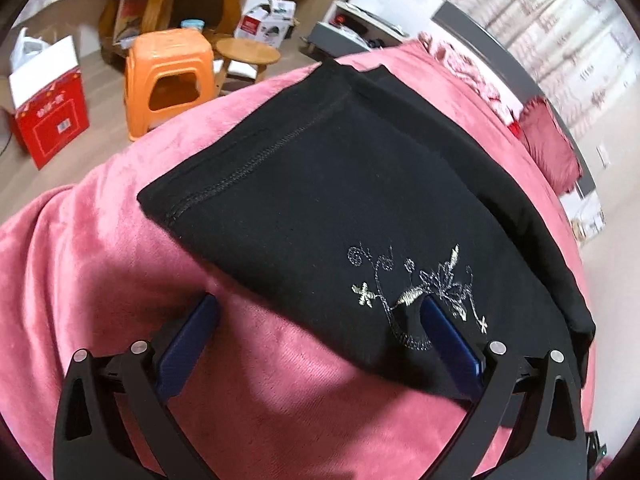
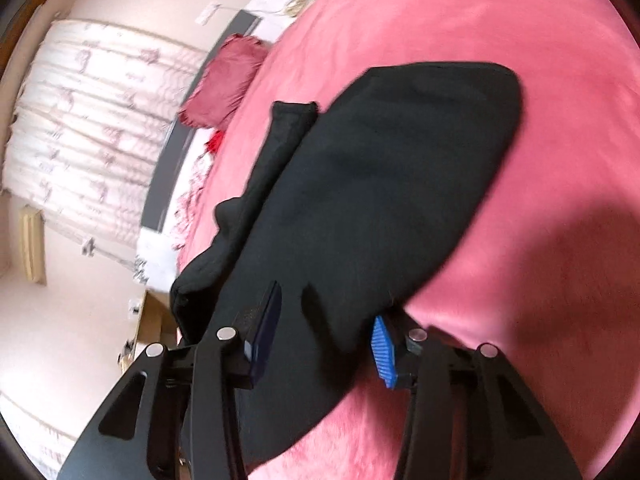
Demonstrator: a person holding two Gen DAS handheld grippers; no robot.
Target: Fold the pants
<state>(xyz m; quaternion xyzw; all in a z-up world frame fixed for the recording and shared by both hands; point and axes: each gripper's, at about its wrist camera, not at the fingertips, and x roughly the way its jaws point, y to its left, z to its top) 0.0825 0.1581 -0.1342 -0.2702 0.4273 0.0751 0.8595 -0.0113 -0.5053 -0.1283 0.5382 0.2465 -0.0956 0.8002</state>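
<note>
Pink plush blanket point(image 1: 100, 264) all across the bed, and that's my landmark: the one pair of black pants point(image 1: 320, 200) lies folded flat on the middle of it, silver flower embroidery point(image 1: 416, 292) on the near corner. Past the blanket's far edge I see floor, one orange plastic stool point(image 1: 168, 76), one small round wooden table point(image 1: 248, 54) just beside it, a red box point(image 1: 52, 120) and timber furniture behind. Along the blanket's other side sits one dark red pillow point(image 2: 224, 80) against a grey headboard point(image 2: 172, 152), with pale patterned curtains point(image 2: 92, 132) beyond. My left tongs point(image 1: 316, 312) tilt steeply down over the blanket's near part, spread wide: one blue finger point(image 1: 188, 344) over bare blanket, the other on the embroidered corner, nothing pinched. My right tongs point(image 2: 326, 316) come in lower and rolled sideways, straddling the near edge of the pants, a ridge of black cloth standing up between the two blue pads point(image 2: 384, 352). They're partway in, but whether they actually press the fabric I cannot tell; that view is blurred.
</note>
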